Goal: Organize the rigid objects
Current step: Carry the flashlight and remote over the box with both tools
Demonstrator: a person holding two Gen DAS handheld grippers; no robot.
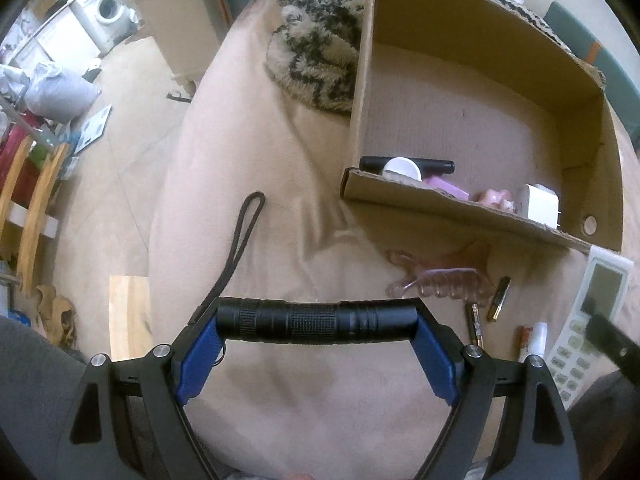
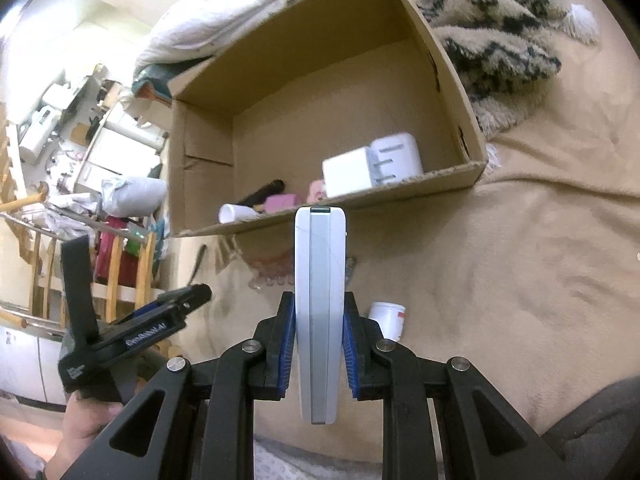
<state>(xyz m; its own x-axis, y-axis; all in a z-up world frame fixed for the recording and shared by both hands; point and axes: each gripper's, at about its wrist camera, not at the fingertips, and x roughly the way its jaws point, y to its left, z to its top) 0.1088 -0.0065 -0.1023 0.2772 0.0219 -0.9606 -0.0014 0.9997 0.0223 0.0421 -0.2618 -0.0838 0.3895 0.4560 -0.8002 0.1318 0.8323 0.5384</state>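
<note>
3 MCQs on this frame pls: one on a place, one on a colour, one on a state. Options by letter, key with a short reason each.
1. Where is the white charger?
A. inside the cardboard box
B. on the blanket beside the box
C. in the left gripper

2. What colour is the flashlight?
A. white
B. black
C. pink

3. What is the right gripper doing?
A. hanging open with nothing in it
B. shut on the remote control
C. shut on a lipstick

Key:
1 A, the charger sits behind the box's near wall, next to pink items.
2 B, its ribbed body is black, clamped end to end by the left gripper.
3 B, both blue pads press the sides of the white remote.
</note>
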